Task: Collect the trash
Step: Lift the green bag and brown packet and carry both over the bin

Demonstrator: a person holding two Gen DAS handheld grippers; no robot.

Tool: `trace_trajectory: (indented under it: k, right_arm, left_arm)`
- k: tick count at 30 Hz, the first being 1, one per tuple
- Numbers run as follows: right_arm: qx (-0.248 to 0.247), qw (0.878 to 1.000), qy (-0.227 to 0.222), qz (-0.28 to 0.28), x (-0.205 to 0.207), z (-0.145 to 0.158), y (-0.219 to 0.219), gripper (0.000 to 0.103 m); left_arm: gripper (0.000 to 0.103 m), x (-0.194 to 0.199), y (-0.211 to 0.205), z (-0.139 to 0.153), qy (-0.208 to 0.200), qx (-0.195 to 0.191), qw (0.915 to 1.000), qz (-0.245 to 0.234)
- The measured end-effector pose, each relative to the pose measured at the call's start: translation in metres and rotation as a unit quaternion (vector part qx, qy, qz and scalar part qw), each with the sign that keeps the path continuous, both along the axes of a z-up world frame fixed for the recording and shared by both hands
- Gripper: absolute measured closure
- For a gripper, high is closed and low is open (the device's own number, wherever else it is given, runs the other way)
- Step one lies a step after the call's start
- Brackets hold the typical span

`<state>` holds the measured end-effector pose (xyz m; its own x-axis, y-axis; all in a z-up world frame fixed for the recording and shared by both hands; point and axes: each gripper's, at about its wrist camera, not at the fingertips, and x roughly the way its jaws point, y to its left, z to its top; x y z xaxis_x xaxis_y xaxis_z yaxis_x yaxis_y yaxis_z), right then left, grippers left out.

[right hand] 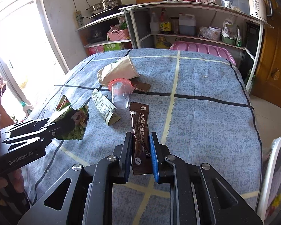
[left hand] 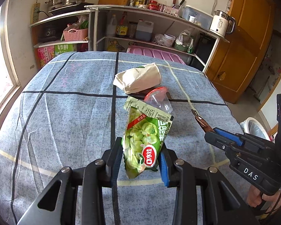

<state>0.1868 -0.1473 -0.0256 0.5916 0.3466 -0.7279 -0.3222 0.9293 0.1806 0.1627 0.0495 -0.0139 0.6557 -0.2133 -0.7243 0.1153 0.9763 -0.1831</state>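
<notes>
The left gripper has its jaws clenched on a green snack bag; the bag stands up from between the pads, its torn top leaning away from the jaws, clear of the tabletop; in the right wrist view the same gripper shows at the left edge with the crumpled bag sticking out past its jaws. The right gripper has its jaws clenched on a brown coffee sachet; the sachet runs straight ahead from between the pads, its far end raised above the blue checked cloth; from the left wrist view this gripper sits to the right with the sachet seen edge-on beyond its tips. Ahead of both pairs of jaws more trash lies on the tabletop: a clear plastic cup with a red rim on its side, a crushed paper cup just beyond it, a pale green wrapper to the left of the clear cup, and a flat brown wrapper partly under the cups. A white bin stands off the right side of the right jaws, beside the tabletop.
</notes>
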Motion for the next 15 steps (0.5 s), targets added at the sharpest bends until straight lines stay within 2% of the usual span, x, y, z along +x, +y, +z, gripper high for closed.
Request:
trace_trajectory:
  k: [15]
  right_arm:
    - [0.018, 0.997, -0.048, -0.058, -0.053, 0.038, -0.070, 0.084]
  left_arm:
    - [0.066, -0.030, -0.068, 0.034, -0.042, 0.000, 0.9969, -0.066]
